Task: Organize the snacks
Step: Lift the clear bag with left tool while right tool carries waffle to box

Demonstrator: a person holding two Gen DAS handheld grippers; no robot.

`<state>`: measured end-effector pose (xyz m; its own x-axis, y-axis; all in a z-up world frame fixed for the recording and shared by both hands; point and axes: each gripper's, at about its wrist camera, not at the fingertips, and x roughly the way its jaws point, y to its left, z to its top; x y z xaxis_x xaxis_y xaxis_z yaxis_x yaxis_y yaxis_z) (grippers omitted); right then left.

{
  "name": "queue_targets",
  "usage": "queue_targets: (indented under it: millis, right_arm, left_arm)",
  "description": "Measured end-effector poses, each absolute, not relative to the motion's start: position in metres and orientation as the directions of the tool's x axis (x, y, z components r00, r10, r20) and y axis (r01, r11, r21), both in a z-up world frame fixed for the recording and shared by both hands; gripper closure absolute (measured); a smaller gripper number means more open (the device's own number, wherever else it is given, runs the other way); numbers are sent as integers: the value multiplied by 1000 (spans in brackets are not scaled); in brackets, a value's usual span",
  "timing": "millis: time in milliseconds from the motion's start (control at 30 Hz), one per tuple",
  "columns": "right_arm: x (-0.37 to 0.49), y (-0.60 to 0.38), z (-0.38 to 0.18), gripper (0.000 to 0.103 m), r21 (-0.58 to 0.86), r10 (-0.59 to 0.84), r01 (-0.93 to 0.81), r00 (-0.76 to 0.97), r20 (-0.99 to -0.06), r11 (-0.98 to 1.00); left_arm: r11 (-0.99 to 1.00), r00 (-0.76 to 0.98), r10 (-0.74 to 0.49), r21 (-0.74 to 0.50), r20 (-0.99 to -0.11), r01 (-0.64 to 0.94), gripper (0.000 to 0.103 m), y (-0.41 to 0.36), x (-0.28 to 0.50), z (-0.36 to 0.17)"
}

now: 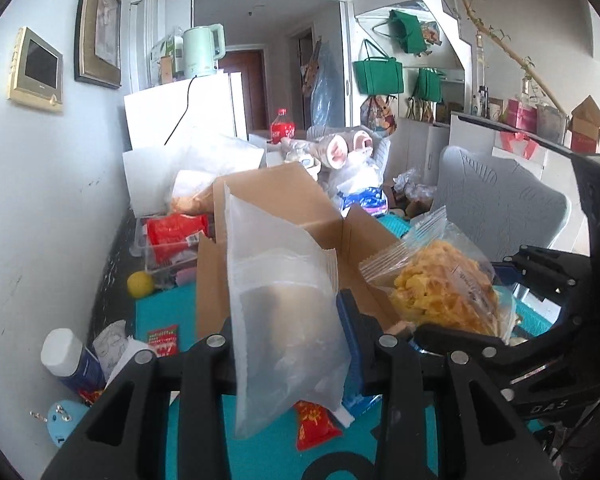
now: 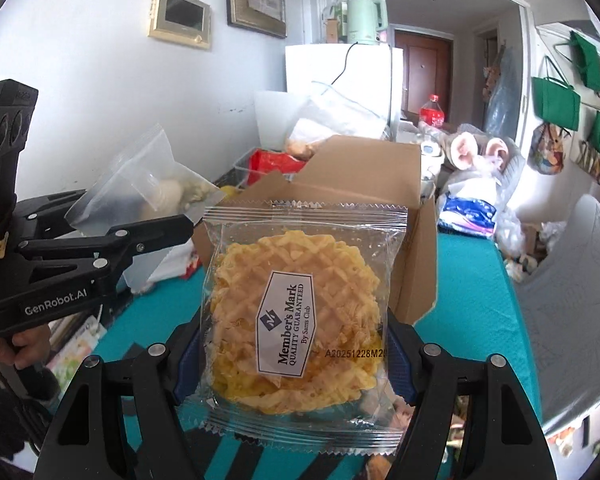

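The left tool [image 1: 296, 344] was squeezed tight on a cloudy bag [image 1: 284, 300], holding it up above the teal surface [image 1: 172, 312]. Pale round snacks sat inside that bag. The right tool [image 2: 292, 364] pinched a clear pack [image 2: 300, 320] from both sides. A yellow waffle cookie was inside the pack. Just behind both tools stood an open box [image 2: 364, 184] on the surface. I could not see what was in it. Behind the box, by the wall, was a clear bin [image 1: 160, 248] with a red packet [image 1: 176, 236] in it.
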<state>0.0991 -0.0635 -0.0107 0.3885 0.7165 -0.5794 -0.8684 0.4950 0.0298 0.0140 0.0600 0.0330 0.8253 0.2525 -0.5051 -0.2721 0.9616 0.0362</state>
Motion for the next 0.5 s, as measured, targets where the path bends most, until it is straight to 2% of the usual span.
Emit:
queue_targets:
  millis: [267,400,500]
  right_arm:
    - [150,-32,11,29,24,693,-834,442,-570,552]
    - [172,-21,14,29,38,684,-820,450,-574,572]
    - [192,-7,11,29,50,673,-805,458,-580,591]
  left_arm:
    - [960,854,265,36,-447,-279,68,75,56,54]
    - [943,856,316,35,-409,-331,68,93,73,54]
    - [940,853,312,5,-418,-342,68,110,91,50]
